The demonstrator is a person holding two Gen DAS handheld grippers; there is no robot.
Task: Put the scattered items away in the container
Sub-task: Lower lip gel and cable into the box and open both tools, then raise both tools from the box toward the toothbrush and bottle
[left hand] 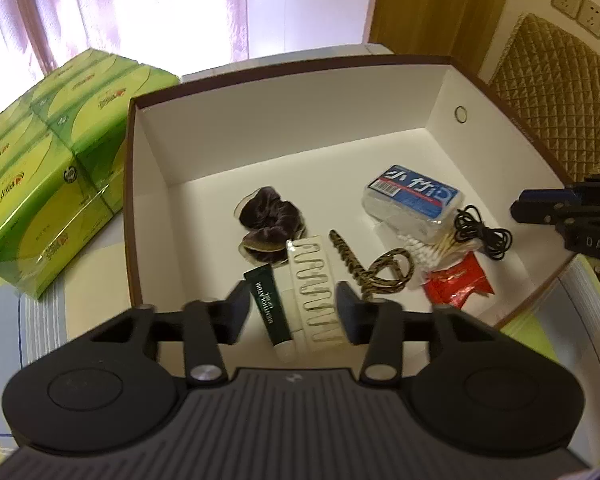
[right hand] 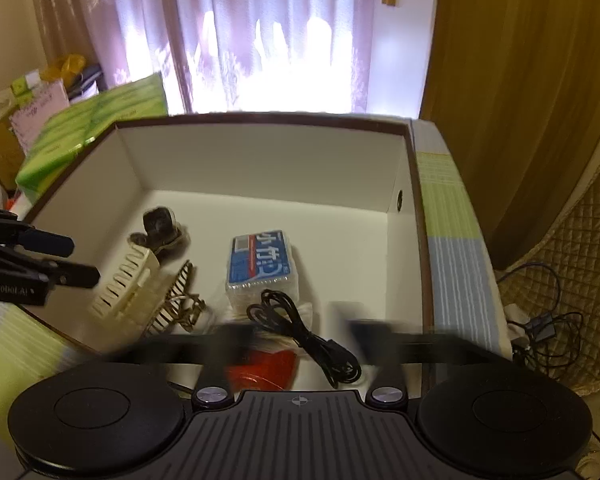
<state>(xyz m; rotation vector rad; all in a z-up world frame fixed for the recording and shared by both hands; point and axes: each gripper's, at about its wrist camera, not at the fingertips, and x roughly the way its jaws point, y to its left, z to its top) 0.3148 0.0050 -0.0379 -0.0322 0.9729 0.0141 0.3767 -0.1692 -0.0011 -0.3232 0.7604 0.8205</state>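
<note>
A brown-rimmed box (left hand: pixel 340 92) with a white inside holds a purple scrunchie (left hand: pixel 268 210), a cream claw clip (left hand: pixel 314 292), a green lip-gel tube (left hand: pixel 272 308), a leopard-print hair clip (left hand: pixel 380 272), a blue-labelled swab case (left hand: pixel 414 200), loose cotton swabs (left hand: pixel 440 250), a coiled black cable (left hand: pixel 482 234) and a red packet (left hand: pixel 458 282). My left gripper (left hand: pixel 294 312) is open over the near end of the box, with the tube and the cream clip lying between its fingers, unpressed. My right gripper (right hand: pixel 300 336) is open and blurred, above the black cable (right hand: pixel 300 332) and red packet (right hand: pixel 268 368).
A stack of green tissue packs (left hand: pixel 48 168) stands left of the box on a striped tablecloth (left hand: pixel 60 308). A quilted chair cover (left hand: pixel 556 100) is at the right, with loose wires (right hand: pixel 548 320) below it. Curtains (right hand: pixel 260 40) hang behind.
</note>
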